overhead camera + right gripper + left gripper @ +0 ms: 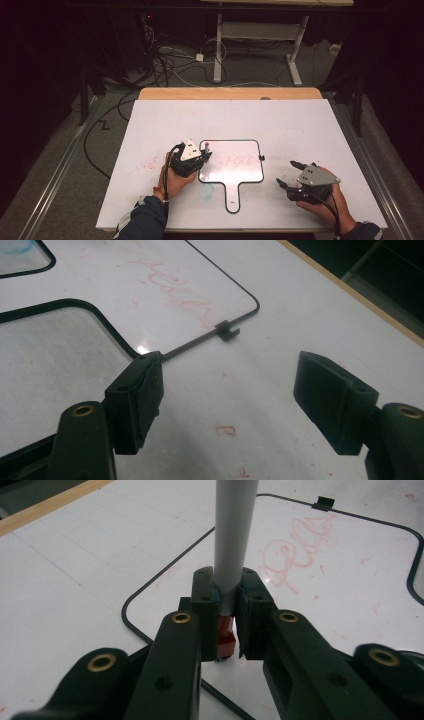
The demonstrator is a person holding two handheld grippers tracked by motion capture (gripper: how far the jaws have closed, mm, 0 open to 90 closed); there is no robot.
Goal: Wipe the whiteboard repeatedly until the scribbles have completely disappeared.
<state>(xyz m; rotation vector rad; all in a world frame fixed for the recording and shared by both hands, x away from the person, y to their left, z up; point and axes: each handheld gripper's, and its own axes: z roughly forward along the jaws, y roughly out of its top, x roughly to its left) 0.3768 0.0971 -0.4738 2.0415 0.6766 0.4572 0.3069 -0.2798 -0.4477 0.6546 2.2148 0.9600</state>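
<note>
Left hand-held gripper (227,625) tight around marker (234,540)

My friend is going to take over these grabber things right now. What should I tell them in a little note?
Left gripper: shut on the grey marker, red end down over the small whiteboard, near its left edge.
Right gripper: open, holding nothing, resting on the table to the right of the board.
Done: faint red scribbles are already on the board.
Left: probably more writing, or wiping the red off. Keep the marker gripped and the board flat where it lies.
</note>
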